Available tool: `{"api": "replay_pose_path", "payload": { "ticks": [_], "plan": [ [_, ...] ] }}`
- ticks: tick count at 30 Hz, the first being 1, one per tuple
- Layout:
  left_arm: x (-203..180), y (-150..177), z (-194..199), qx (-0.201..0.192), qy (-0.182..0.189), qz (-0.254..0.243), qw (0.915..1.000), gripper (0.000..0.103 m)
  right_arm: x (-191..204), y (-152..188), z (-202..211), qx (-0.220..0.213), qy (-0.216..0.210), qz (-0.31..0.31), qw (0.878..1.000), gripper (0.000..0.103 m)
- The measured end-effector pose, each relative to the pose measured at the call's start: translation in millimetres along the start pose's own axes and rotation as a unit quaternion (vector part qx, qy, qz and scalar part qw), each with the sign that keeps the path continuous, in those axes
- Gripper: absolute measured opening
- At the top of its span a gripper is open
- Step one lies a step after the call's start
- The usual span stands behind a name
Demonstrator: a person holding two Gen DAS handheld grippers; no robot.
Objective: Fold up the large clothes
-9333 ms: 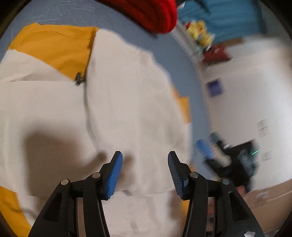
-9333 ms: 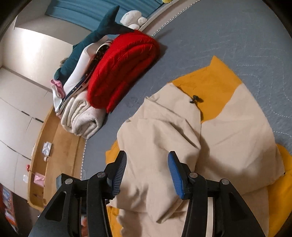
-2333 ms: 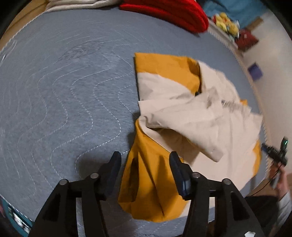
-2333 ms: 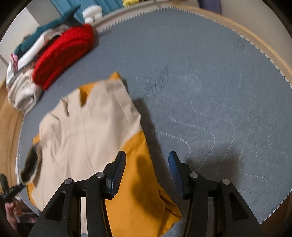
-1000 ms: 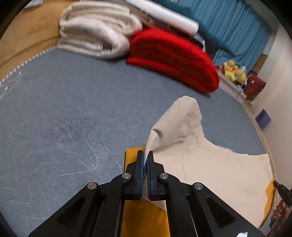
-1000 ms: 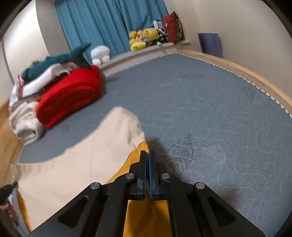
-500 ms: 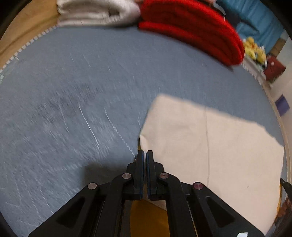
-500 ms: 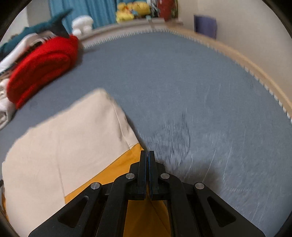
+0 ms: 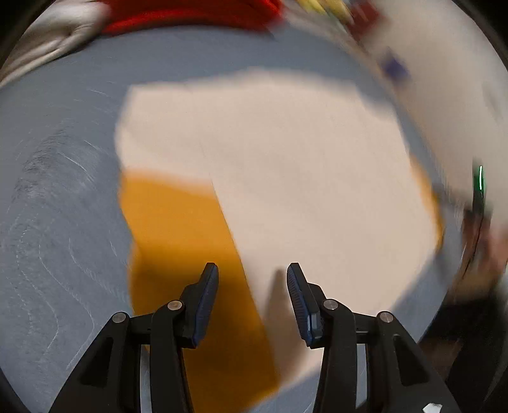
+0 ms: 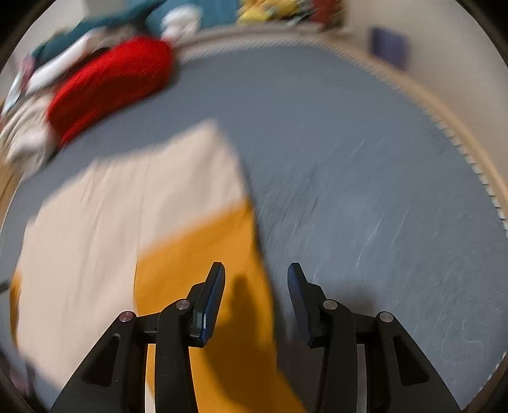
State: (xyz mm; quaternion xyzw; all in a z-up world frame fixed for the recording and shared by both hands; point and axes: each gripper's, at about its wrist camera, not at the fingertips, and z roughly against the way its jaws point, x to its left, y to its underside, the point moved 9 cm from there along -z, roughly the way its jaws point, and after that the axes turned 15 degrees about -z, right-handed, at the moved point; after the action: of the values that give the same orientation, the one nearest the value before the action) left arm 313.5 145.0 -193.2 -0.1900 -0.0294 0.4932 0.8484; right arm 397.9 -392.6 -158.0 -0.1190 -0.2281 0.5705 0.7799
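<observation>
Where garment [image 9: 285,165] ends, bare grey mat [image 10: 365,165].

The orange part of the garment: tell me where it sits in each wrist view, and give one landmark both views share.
Left wrist: the orange part lies lower left of centre, left of the cream panel, running down between the fingers of the left gripper.
Right wrist: the orange part is at lower centre, reaching under the right gripper.
Shared landmark: the red folded pile at the top.
</observation>
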Motion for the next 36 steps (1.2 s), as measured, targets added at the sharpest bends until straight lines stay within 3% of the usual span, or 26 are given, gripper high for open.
{"api": "replay_pose_path", "payload": {
  "ticks": [2,4,6,7,8,11,13,15,16,18,20,21,24,27,28,29,30,31,32,36],
  "plan": [
    [-7.9,27.4,-12.8,0.041,-0.035,-0.052,0.9972,0.045,-9.2,39.4,-11.2,0.071,0.014,0.041,0.997,0.043],
    [-4.0,36.1,-7.9,0.04,-0.036,-0.033,0.998,0.045,-28.7,70.8,-20.2,0.111,0.061,0.087,0.988,0.042],
    [3.8,39.2,4.7,0.033,-0.033,0.007,0.9989,0.04,-41.2,77.6,-15.2,0.111,0.054,0.072,0.99,0.035],
    [7.4,41.8,10.1,0.033,-0.034,0.023,0.9986,0.039,-44.2,78.6,-13.2,0.117,0.042,0.056,0.991,0.012],
    [10.7,47.6,11.5,0.045,-0.039,0.033,0.9977,0.039,-48.3,79.3,-12.0,0.122,0.038,0.042,0.991,0.006],
    [15.4,81.4,-5.0,0.117,-0.051,0.055,0.9903,0.039,-52.4,84.0,-7.0,0.117,0.05,0.055,0.99,0.001],
    [18.8,98.2,-14.2,0.144,-0.052,0.087,0.9844,0.04,-52.8,88.4,-7.2,0.119,0.062,0.072,0.988,0.001],
    [18.2,95.5,-2.5,0.14,-0.072,0.107,0.9816,0.038,-63.5,91.9,-7.2,0.126,0.102,0.066,0.984,0.001],
    [17.1,87.9,10.7,0.128,-0.1,0.107,0.981,0.037,-67.0,92.7,-7.3,0.127,0.12,0.065,0.982,0.001],
    [10.2,72.1,42.2,0.078,-0.135,0.109,0.9818,0.037,-76.3,93.6,1.4,0.136,0.135,0.048,0.98,0.005],
    [-5.1,52.3,88.9,-0.008,-0.15,0.13,0.98,0.037,-75.5,83.0,21.1,0.104,0.139,0.043,0.984,0.006],
    [-13.6,47.8,107.1,-0.04,-0.157,0.134,0.9777,0.038,-70.6,71.7,40.3,0.065,0.146,0.048,0.986,0.006],
    [-42.9,53.5,146.1,-0.103,-0.166,0.137,0.9712,0.041,-40.7,53.0,94.6,-0.029,0.113,0.046,0.992,0.009],
    [-71.8,61.8,153.9,-0.147,-0.148,0.148,0.9669,0.042,7.0,54.4,154.9,-0.12,0.056,0.062,0.989,0.027],
    [-70.8,67.0,152.7,-0.16,-0.143,0.152,0.9648,0.041,19.5,57.3,170.6,-0.147,0.042,0.066,0.986,0.038],
    [-75.6,69.5,149.6,-0.17,-0.139,0.154,0.9633,0.041,32.8,61.5,193.4,-0.193,0.024,0.068,0.978,0.044],
    [-81.1,75.5,141.1,-0.175,-0.137,0.156,0.9625,0.032,43.2,65.7,213.3,-0.238,0.009,0.067,0.969,0.047],
    [-80.7,82.3,131.2,-0.157,-0.138,0.164,0.964,0.022,56.8,62.2,220.4,-0.26,-0.004,0.069,0.963,0.05],
    [-81.6,85.3,122.4,-0.142,-0.13,0.181,0.9644,0.005,69.6,72.0,228.5,-0.274,-0.018,0.075,0.959,0.051],
    [-62.7,79.3,106.6,-0.143,-0.088,0.233,0.9578,0.005,111.6,99.0,221.5,-0.26,-0.031,0.098,0.96,0.051]
  ]
}}
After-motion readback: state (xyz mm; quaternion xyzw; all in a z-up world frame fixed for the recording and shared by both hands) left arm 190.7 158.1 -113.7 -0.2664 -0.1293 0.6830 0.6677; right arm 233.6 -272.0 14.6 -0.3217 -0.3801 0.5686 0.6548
